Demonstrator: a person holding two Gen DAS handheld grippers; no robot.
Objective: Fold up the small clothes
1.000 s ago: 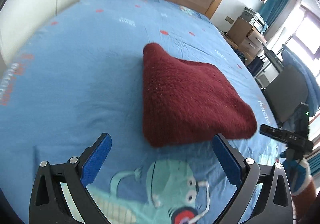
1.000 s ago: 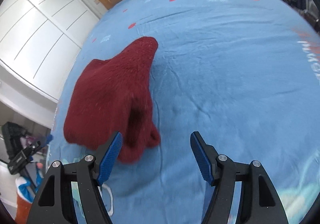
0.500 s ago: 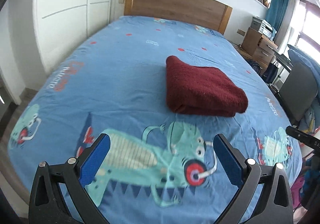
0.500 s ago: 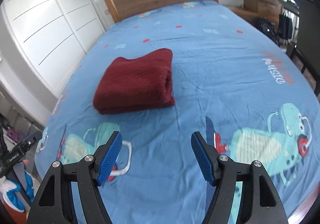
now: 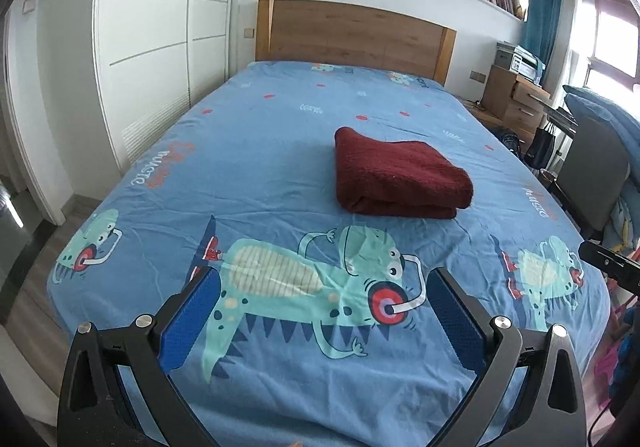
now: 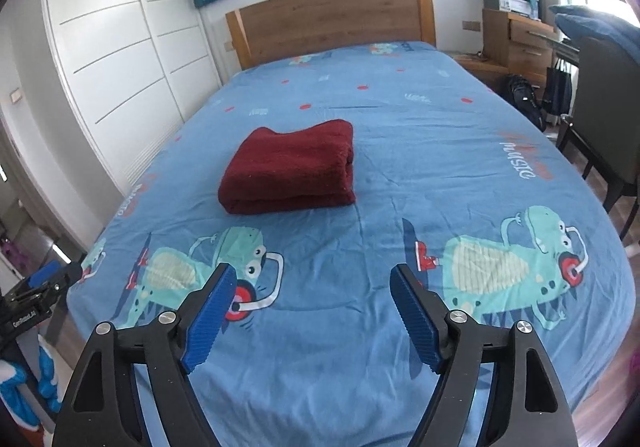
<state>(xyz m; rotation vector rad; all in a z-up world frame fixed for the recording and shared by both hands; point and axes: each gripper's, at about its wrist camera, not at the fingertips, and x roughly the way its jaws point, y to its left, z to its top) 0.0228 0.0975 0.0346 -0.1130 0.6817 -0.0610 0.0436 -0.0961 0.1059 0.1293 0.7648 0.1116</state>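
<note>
Left wrist view: left gripper (image 5: 320, 321), blue pads spread wide, nothing between them, held above the near end of the bed (image 5: 280, 151). Folded dark red garment (image 5: 396, 177), a compact rectangular bundle, lies on the blue cartoon-print sheet well ahead of the fingers and slightly to their right, untouched. Wooden headboard (image 5: 352, 35) beyond it. Right wrist view: right gripper (image 6: 312, 313), jaws opening, nothing between the pads; same red garment (image 6: 290, 167) well ahead and slightly left of the fingers. White wardrobe (image 6: 116, 47) far to the left.
</note>
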